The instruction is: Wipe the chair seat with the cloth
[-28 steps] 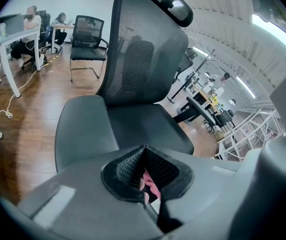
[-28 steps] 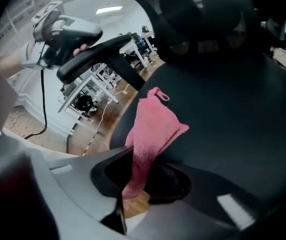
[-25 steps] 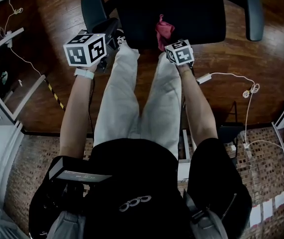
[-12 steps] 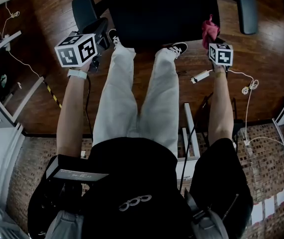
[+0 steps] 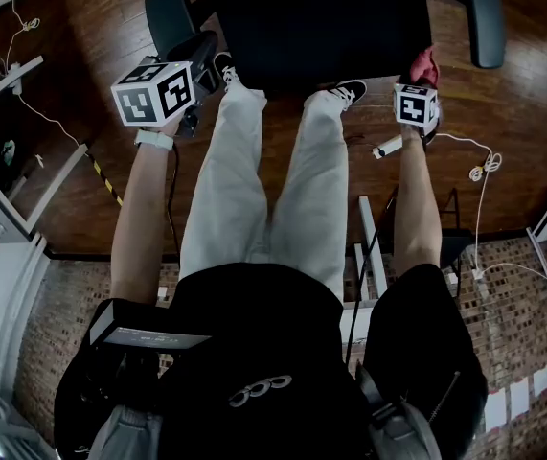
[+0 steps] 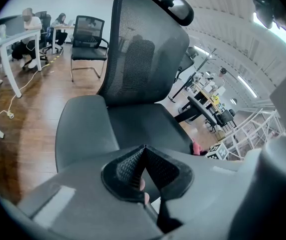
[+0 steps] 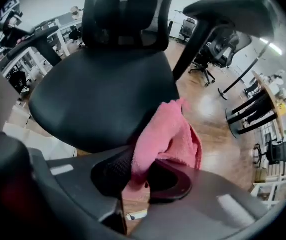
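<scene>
The pink terry cloth [image 7: 166, 133] has travelled across the near edge of the black padded chair seat [image 5: 321, 27]. A second ago it lay near the middle of that edge, just past the person's knees. Half a second ago it had reached the right near corner, and it is now at much the same corner, a touch farther right and close to the right armrest [image 5: 485, 17].

The right gripper [image 7: 138, 170] has its fingers pinching the lower end of the cloth. The rest of the cloth stands up loosely above them, overlapping the seat's right edge, with the wooden floor [image 7: 213, 109] behind. Whether the cloth still touches the seat cannot be told from here.

The left gripper [image 6: 144, 153] has hardly shifted. It hovers at the left near side of the seat by the left armrest [image 5: 171, 12], its fingers pressed together on nothing.

This looks like the end of one sideways stroke along the near strip, now slowing at the corner. Only that strip seems to have been covered. The middle and far parts of the seat, towards the mesh backrest [image 6: 143, 54], probably still need passes. The likely next move is a return stroke to the left, set a little farther in.
</scene>
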